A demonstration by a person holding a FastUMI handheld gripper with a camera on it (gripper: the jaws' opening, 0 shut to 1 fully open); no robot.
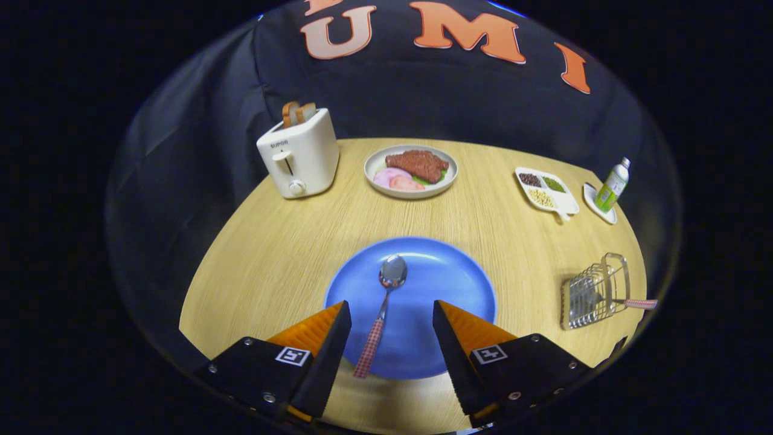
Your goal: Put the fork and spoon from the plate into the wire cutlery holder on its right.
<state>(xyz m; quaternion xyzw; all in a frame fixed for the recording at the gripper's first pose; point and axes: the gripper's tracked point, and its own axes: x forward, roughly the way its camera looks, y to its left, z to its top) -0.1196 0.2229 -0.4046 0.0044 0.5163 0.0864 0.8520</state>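
Between the wide-open, empty fingers of the gripper [391, 329]: spoon [383, 311] on blue plate [450, 284], checked handle nearest, bowl pointing away. Off to the right, apart from plate: wire cutlery holder [595, 293], a checked handle sticking out of it.

I see a white toaster [300, 154] holding bread slices [298, 112] at upper left; a plate of meat [410, 171] sits upper centre. At upper right, a divided dish of beans [546, 190] lies beside a green bottle [612, 185] on a small saucer [598, 204]; all rest on the wooden table [272, 254].
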